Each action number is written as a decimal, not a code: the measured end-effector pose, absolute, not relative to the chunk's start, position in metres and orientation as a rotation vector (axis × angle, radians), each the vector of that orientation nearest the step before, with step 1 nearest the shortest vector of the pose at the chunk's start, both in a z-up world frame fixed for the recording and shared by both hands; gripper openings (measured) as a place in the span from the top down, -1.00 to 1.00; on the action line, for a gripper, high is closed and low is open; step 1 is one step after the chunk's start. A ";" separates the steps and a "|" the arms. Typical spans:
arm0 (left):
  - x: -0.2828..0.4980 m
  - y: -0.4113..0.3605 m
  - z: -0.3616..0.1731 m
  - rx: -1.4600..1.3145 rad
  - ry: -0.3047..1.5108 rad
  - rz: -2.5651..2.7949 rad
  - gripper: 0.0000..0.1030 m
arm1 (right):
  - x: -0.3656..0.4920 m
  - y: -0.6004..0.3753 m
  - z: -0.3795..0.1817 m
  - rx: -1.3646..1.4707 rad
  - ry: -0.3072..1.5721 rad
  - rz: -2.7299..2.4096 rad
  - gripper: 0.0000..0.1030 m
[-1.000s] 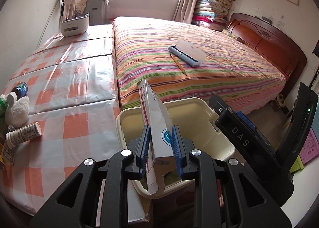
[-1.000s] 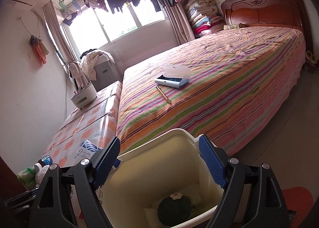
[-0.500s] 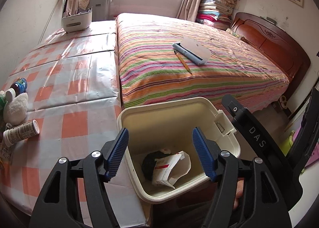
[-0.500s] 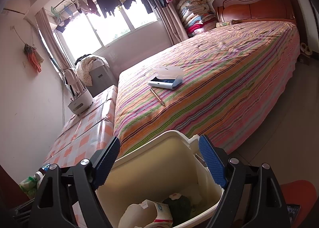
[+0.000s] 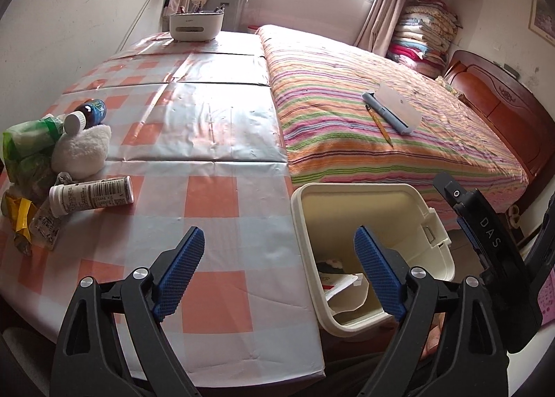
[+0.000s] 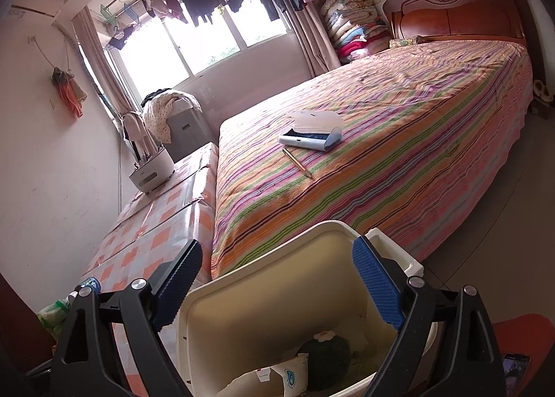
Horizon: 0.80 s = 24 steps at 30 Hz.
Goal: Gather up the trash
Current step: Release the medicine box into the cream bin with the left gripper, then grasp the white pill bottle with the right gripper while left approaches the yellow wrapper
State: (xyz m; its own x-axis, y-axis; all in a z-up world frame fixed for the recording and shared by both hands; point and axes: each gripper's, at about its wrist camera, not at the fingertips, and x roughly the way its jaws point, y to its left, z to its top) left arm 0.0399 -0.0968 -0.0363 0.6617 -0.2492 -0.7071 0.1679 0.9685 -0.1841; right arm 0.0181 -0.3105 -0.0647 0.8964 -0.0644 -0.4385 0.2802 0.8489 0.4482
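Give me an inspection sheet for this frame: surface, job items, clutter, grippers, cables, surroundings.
Surface: checked tablecloth on the table, beside the striped bed.
Job's things: cream bin off the table's edge, holding a crumpled carton and a dark green lump.
Clutter: white bottle lying flat, blue bottle, green packets, white fluffy item, yellow wrapper; pencil and lint brush on the bed.
Grippers: left hand-held gripper open and empty, its jaws just opened; right hand-held gripper open over the bin, empty.
Cables: nothing seen.
Surroundings: window, hanging clothes, folded quilts, wooden headboard.
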 end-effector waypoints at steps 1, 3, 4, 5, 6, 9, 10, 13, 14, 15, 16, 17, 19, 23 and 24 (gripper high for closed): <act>0.040 -0.091 -0.037 -0.112 0.816 -0.226 -0.69 | 0.020 -0.306 -0.064 0.526 0.426 -0.178 -0.68; 0.039 -0.079 -0.038 -0.121 0.818 -0.202 -0.70 | 0.023 -0.298 -0.063 0.519 0.431 -0.161 -0.69; 0.039 -0.073 -0.038 -0.125 0.818 -0.189 -0.70 | 0.025 -0.293 -0.063 0.516 0.433 -0.150 -0.69; 0.039 -0.066 -0.039 -0.131 0.818 -0.177 -0.71 | 0.027 -0.288 -0.063 0.513 0.436 -0.139 -0.69; 0.038 -0.060 -0.039 -0.138 0.815 -0.164 -0.71 | 0.028 -0.283 -0.062 0.508 0.437 -0.128 -0.69; 0.034 -0.039 -0.038 -0.150 0.801 -0.118 -0.72 | 0.035 -0.267 -0.060 0.490 0.445 -0.089 -0.69; 0.032 -0.032 -0.037 -0.152 0.797 -0.105 -0.73 | 0.037 -0.262 -0.060 0.485 0.447 -0.074 -0.69; 0.027 -0.009 -0.036 -0.162 0.783 -0.052 -0.73 | 0.043 -0.245 -0.059 0.464 0.453 -0.031 -0.69; 0.024 -0.001 -0.036 -0.167 0.778 -0.035 -0.74 | 0.044 -0.239 -0.059 0.455 0.456 -0.018 -0.69; 0.022 0.007 -0.036 -0.172 0.774 -0.016 -0.74 | 0.046 -0.233 -0.059 0.446 0.460 -0.006 -0.69; 0.021 0.015 -0.036 -0.180 0.771 0.003 -0.74 | 0.048 -0.227 -0.059 0.437 0.466 0.005 -0.69; 0.019 0.024 -0.036 -0.189 0.769 0.021 -0.75 | 0.050 -0.222 -0.060 0.431 0.472 0.016 -0.69; 0.016 0.042 -0.037 -0.210 0.769 0.059 -0.76 | 0.054 -0.212 -0.061 0.420 0.482 0.038 -0.69; 0.012 0.077 -0.042 -0.262 0.773 0.136 -0.76 | 0.060 -0.191 -0.062 0.391 0.498 0.078 -0.69; 0.012 0.085 -0.043 -0.275 0.776 0.153 -0.76 | 0.062 -0.185 -0.062 0.382 0.501 0.091 -0.69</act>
State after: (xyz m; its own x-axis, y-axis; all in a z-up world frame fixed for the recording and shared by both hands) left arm 0.0119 0.0848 -0.0427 0.7051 0.0355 -0.7082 -0.2369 0.9532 -0.1881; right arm 0.0620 -0.1851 -0.0621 0.8745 0.1774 -0.4514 0.0075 0.9256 0.3783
